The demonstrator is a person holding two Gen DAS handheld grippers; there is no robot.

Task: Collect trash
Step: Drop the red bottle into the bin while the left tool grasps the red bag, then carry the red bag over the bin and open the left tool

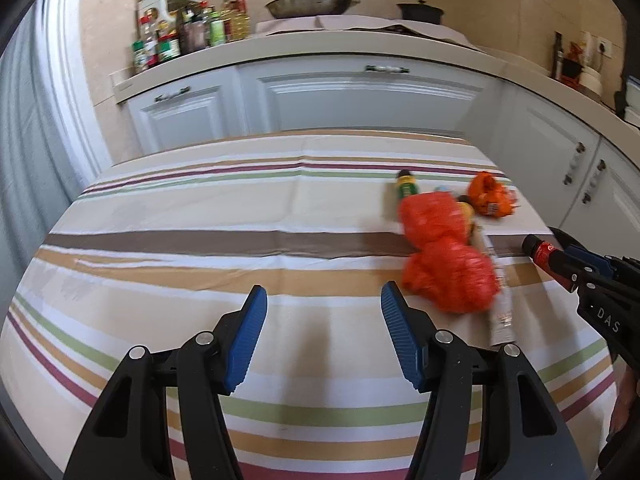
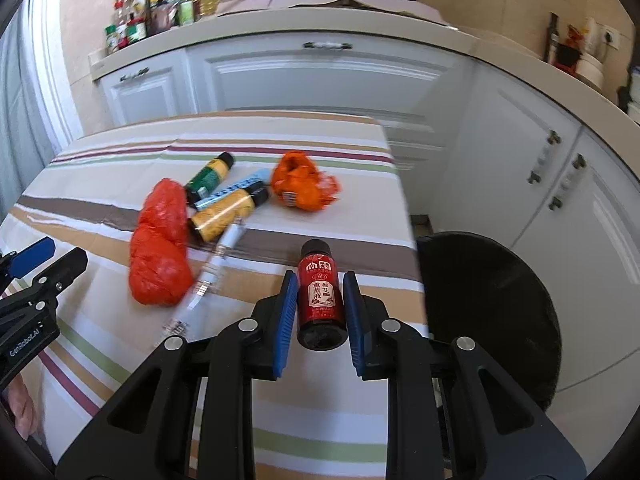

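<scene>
Currently the right gripper (image 2: 320,308) has its jaws clamped on a red bottle (image 2: 321,296) above the table (image 2: 320,420) edge, beside a black bin (image 2: 500,300). The smooth bottle could slip. The left gripper (image 1: 324,336) hovers, jaws apart and empty.

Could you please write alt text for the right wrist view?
The right tool grips a small red bottle above a striped tablecloth, beside a black bin. Further left lie a red plastic bag, two yellow bottles, a crumpled orange wrapper and the left tool.
</scene>
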